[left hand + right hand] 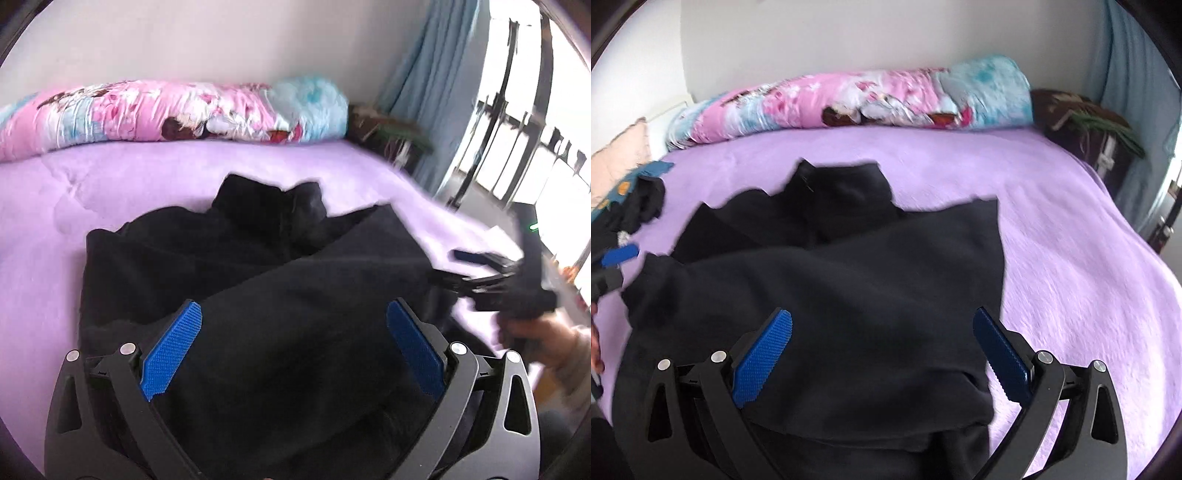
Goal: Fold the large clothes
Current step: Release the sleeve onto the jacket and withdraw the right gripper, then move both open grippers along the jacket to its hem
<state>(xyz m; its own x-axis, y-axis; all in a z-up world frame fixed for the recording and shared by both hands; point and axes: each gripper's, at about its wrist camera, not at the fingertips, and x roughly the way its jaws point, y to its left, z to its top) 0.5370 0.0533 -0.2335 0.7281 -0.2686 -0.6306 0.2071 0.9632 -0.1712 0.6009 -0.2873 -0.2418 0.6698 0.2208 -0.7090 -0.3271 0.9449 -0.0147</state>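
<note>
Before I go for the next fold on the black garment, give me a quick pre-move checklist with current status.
1. Left gripper open, nothing pinched: ok.
2. Right gripper open, nothing pinched: ok.
3. Black garment fully on the purple bedspread: ok.
4. Garment lying flat: not ok, upper part bunched.
5. Rolled floral quilt apart from the garment: ok.
6. Near hem position: cannot tell, hidden behind the grippers.

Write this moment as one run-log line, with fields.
scene: black garment partly folded on purple bed cover | left hand-held gripper: open, empty | right hand-held gripper: open, empty
</note>
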